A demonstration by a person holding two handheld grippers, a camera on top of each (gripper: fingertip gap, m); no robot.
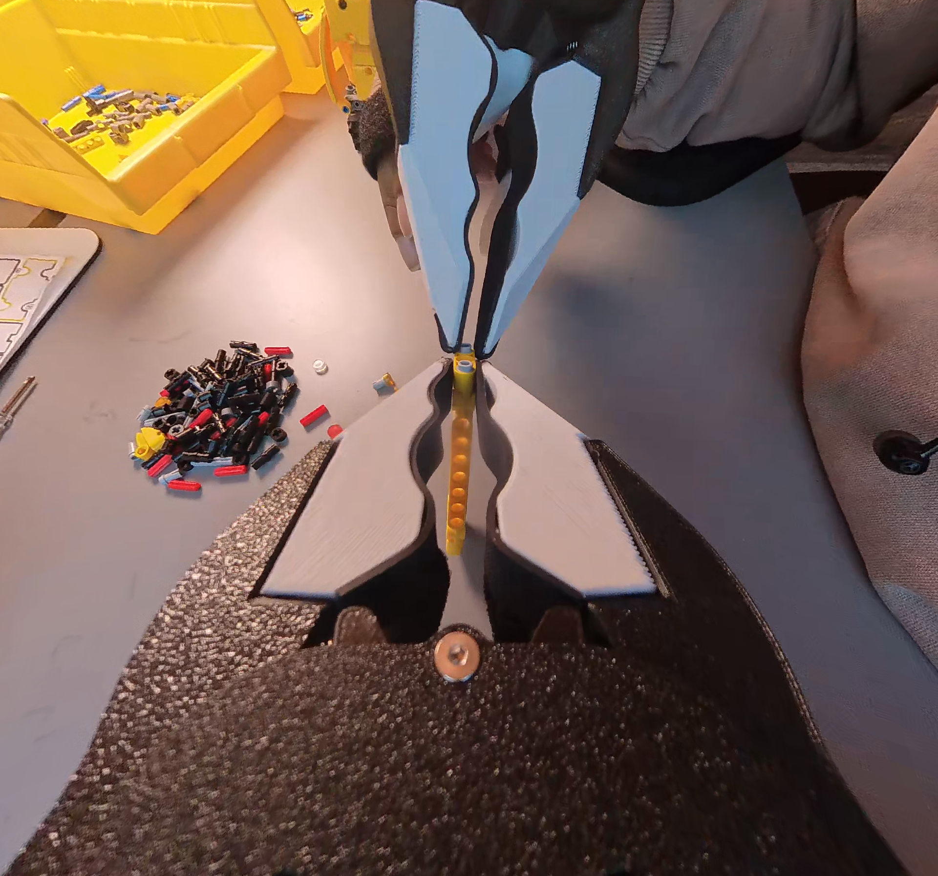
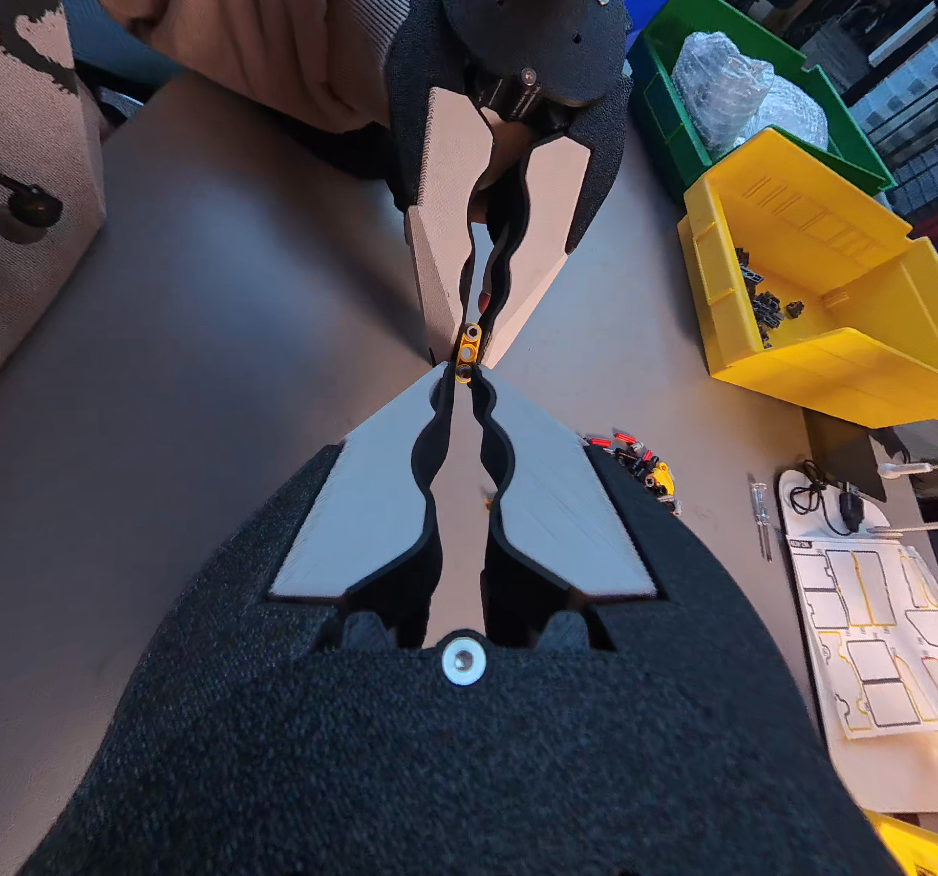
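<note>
Left hand-held gripper [image 1: 463,369] clenched on a yellow holed beam [image 1: 459,456], beam lying back between its fingers. Right hand-held gripper [image 2: 463,369], tip to tip at 12 o'clock, pinched a small grey peg [image 1: 465,346] at the beam's end. Loose plastic pins [image 1: 218,410] heaped at 9 o'clock on the smooth grey counter [image 1: 634,369]; yellow bins [image 1: 152,90] at 10.

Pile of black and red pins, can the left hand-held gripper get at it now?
Probably not yet: the table up to the pile looks free, but the left hand-held gripper is shut on a yellow beam.
</note>
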